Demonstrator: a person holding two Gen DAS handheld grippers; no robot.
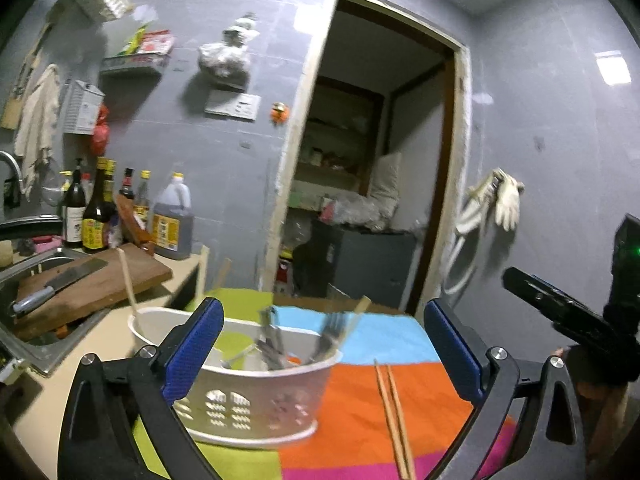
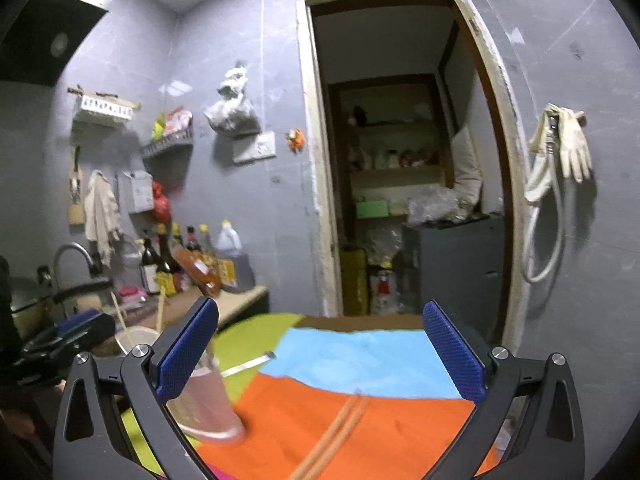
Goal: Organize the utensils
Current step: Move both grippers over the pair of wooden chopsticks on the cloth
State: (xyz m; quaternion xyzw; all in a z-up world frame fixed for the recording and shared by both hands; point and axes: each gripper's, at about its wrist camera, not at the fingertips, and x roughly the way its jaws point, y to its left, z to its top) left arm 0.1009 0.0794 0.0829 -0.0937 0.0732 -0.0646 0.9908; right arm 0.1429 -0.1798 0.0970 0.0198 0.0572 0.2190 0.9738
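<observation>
your left gripper [image 1: 322,340] stands with its blue-padded fingers [image 1: 198,344] spread wide, nothing pressed between them. just ahead of it on the desk sits the white plastic utensil basket with a perforated wall [image 1: 256,396]; it rests on the patchwork cloth of green, blue, orange and pink panels [image 1: 360,412]. inside the basket you can see a metal fork [image 1: 330,334] and some other metal pieces leaning together, too blurred to name. a pale wooden chopstick [image 1: 128,284] stands up at the basket's far left rim. a pair of brown wooden chopsticks [image 1: 392,416] lies flat on the orange panel, to the right of the basket and apart from it.

your right gripper [image 2: 320,350] is also wide apart and holds nothing. in its view the same pair of chopsticks lies on the orange panel between and below its fingers, touching neither pad. the basket shows at lower left, partly behind the left finger. a slim metal utensil [image 2: 248,364] lies on the green panel just beyond the basket.

off to the left, a cleaver [image 1: 60,280] rests on a wooden cutting board [image 1: 120,276] by the sink.
</observation>
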